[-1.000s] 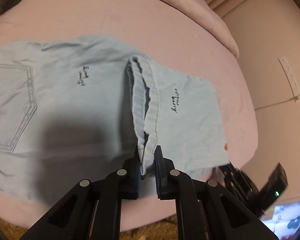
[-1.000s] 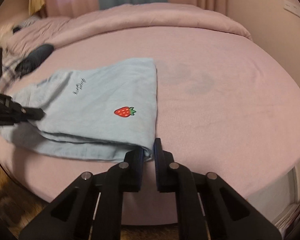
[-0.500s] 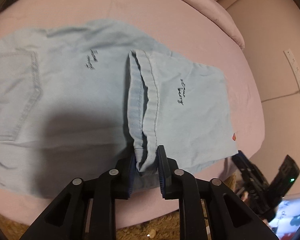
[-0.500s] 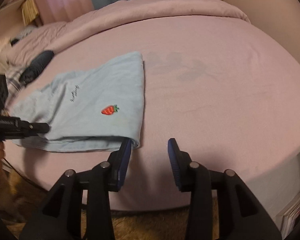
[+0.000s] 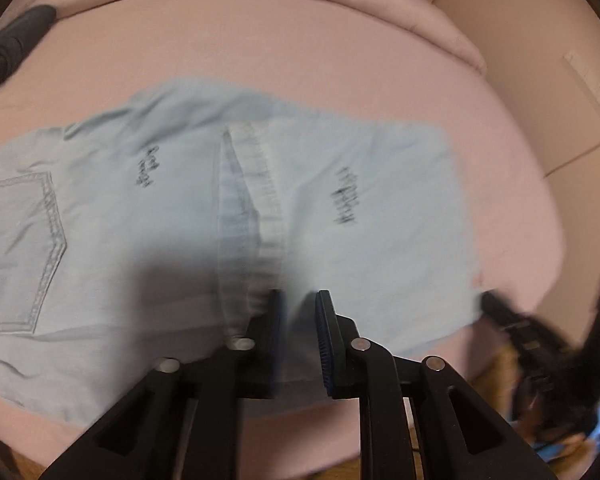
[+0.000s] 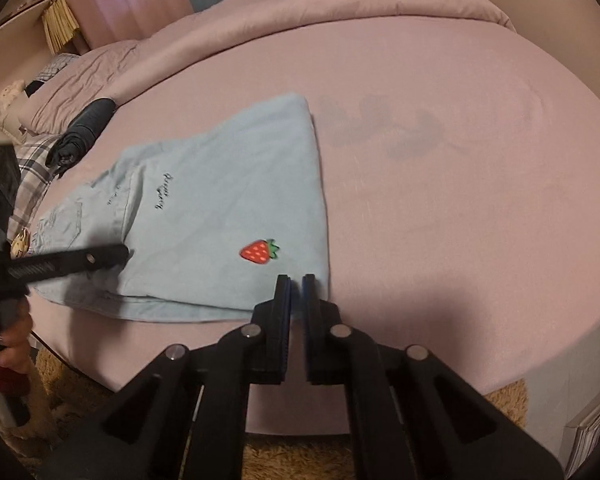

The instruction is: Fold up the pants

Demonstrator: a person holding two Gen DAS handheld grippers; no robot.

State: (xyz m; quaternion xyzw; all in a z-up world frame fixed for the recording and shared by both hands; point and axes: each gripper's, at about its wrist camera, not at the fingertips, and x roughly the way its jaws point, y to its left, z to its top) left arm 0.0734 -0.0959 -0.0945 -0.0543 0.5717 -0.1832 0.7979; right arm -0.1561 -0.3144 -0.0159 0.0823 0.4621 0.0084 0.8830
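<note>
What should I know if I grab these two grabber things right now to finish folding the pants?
Left gripper: fingers apart, holding nothing; the hem lies just beside them.
Right gripper: fingers closed at the near corner of the pants, apparently pinching it.
Pants: lying on the pink bed, legs folded over once, strawberry patch facing up.
Done: the first fold.
Left: probably one more fold, then smoothing flat.
</note>
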